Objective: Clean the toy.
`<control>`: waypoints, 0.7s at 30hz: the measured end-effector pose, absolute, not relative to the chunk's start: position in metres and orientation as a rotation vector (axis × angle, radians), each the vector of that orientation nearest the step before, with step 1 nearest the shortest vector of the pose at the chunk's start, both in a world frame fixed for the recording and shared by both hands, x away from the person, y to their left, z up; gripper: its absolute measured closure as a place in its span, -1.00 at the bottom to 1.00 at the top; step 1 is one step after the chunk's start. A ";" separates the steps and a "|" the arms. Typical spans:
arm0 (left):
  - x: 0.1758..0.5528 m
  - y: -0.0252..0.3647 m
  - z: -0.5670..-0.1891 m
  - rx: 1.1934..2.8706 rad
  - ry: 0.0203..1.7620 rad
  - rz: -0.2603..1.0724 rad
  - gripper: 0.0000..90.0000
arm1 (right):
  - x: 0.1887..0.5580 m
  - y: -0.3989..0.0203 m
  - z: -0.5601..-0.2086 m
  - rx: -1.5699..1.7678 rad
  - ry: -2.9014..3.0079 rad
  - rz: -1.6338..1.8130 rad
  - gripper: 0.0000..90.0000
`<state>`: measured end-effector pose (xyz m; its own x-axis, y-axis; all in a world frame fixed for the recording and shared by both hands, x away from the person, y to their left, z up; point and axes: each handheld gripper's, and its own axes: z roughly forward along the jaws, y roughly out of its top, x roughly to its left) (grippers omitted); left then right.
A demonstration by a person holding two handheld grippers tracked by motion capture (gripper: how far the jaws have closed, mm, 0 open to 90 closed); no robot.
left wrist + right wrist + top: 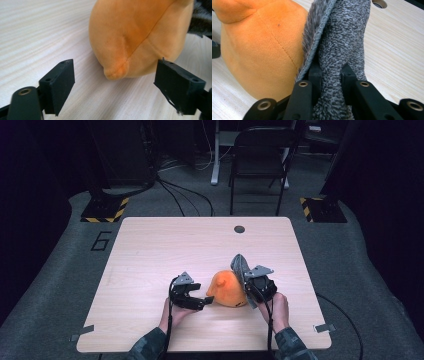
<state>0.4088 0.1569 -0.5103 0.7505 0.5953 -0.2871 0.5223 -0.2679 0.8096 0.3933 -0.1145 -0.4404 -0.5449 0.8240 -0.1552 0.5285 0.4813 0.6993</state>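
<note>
Orange plush toy (227,290), soft and rounded with a seam and a small nub, resting on the pale wooden table (150,250) near its front edge, between the two grippers. Grey fuzzy fabric piece (342,50) attached along the toy's right side, standing up from it. Right gripper (252,287) clamped tight on this grey fabric, jaws nearly together with the cloth pinched between them. Left gripper (202,301) just beside the toy's left end, jaws spread wide, nothing gripped; the toy's nub (116,71) lying ahead of the gap, pads clear of it. Farther off, a round cable hole (239,229) near the table's far edge and a dark folding chair (260,160) beyond, on grey floor.
</note>
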 end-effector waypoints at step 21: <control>0.411 0.141 -0.518 1.910 0.783 0.082 0.44 | 0.394 -0.115 -0.442 1.125 2.248 0.828 0.70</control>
<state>0.4114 0.1406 -0.5175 0.7859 0.5518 -0.2791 0.4815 -0.2630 0.8361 0.3942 -0.1153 -0.4420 -0.5401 0.8276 -0.1532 0.5303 0.4760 0.7016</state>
